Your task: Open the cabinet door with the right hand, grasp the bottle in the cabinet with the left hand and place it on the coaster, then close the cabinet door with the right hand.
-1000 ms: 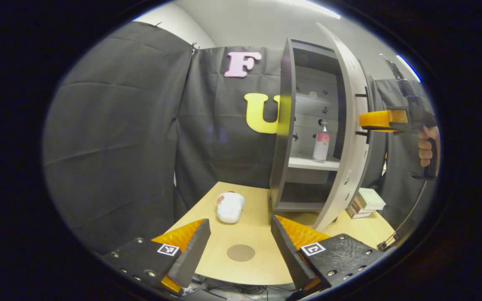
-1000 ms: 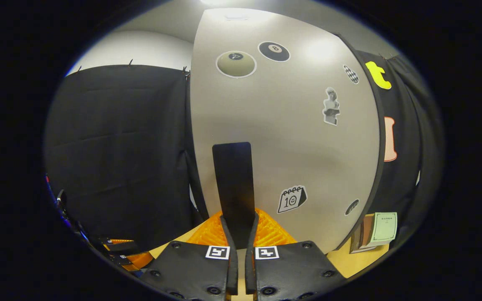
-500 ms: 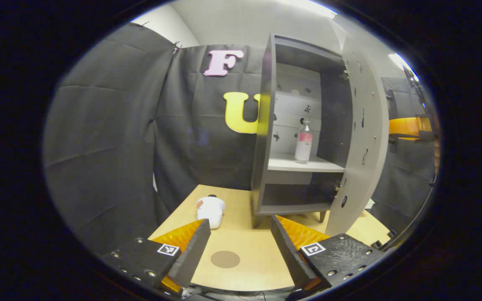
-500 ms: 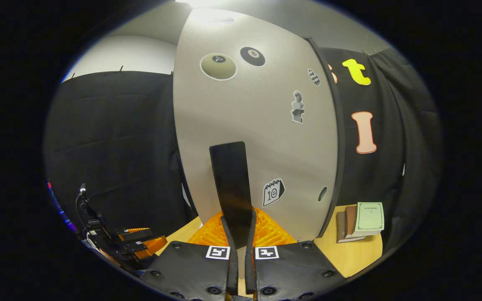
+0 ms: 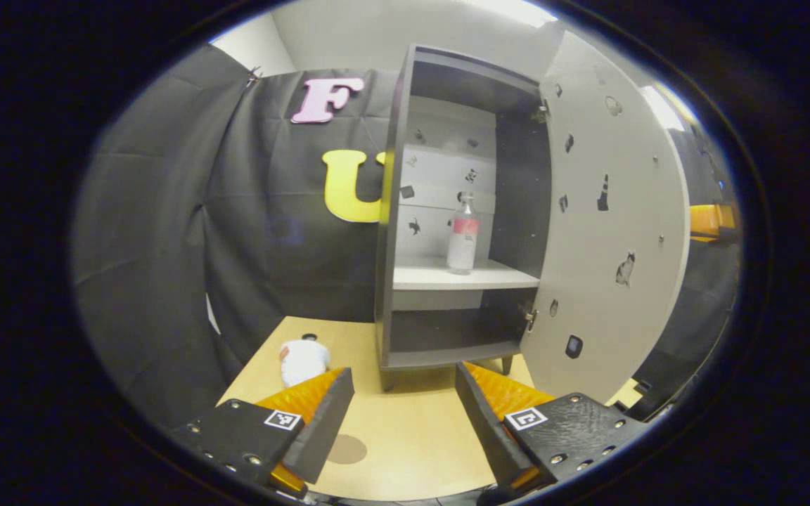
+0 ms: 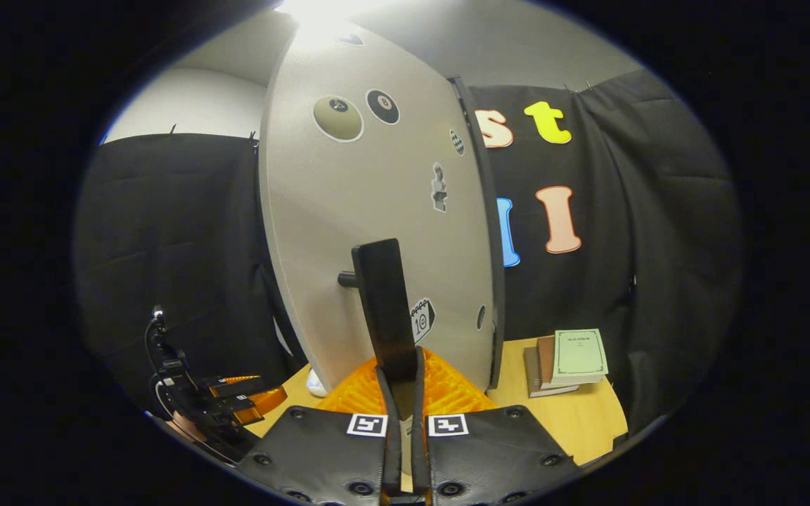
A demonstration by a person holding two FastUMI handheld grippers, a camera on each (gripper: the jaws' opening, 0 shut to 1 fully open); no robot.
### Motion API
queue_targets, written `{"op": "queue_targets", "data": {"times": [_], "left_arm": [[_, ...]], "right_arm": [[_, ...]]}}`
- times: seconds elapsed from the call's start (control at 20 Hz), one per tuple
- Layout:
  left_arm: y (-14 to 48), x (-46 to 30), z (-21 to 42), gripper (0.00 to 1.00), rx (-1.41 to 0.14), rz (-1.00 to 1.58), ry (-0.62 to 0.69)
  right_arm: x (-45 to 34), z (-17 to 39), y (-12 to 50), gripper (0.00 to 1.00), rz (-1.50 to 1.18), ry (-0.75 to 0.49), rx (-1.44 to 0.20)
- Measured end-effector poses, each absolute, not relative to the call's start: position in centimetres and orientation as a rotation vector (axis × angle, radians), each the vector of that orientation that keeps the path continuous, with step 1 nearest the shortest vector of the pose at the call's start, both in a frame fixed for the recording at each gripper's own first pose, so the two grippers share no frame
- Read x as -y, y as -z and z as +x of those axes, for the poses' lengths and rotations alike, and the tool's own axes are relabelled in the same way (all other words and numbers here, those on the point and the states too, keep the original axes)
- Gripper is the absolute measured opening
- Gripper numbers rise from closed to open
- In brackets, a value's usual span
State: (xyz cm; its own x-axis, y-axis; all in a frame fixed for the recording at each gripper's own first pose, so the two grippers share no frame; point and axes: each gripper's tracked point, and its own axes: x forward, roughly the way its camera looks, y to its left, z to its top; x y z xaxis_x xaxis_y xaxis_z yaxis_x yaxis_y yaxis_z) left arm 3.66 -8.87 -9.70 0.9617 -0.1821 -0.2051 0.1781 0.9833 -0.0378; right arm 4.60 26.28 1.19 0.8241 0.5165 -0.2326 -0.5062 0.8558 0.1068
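Observation:
A grey cabinet stands on the wooden table with its door swung wide to the right. On the middle shelf stands a clear bottle with a pink label, upright. A round brown coaster lies on the table close to my left gripper, which is open, empty and well short of the cabinet. In the right gripper view my right gripper is shut on the door's dark handle, against the door's sticker-covered outer face. The left gripper shows low at left there.
A white lying container rests on the table left of the cabinet. A stack of books sits on the table behind the open door. Black cloth walls close the booth. The table's front edge is near my left gripper.
The door has swung further open with my right gripper on its handle. The left gripper view has shifted right and closer, so the cabinet interior and bottle now face it.

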Motion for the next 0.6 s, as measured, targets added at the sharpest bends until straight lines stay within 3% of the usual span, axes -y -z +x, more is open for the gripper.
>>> {"op": "queue_targets", "data": {"times": [0.15,0.3,0.6], "left_arm": [[10.1,10.5,4.6,0.89,-0.216,-0.02,0.223],[10.3,11.9,5.0,0.88,-0.22,-0.031,0.255],[10.9,13.6,5.3,0.88,-0.24,-0.031,0.288]], "right_arm": [[-23.3,4.9,-1.6,0.04,0.018,-0.464,-0.245],[-20.4,5.8,-1.5,0.06,0.077,-0.393,-0.234],[-17.5,6.8,-1.5,0.02,0.077,-0.334,-0.208]]}}
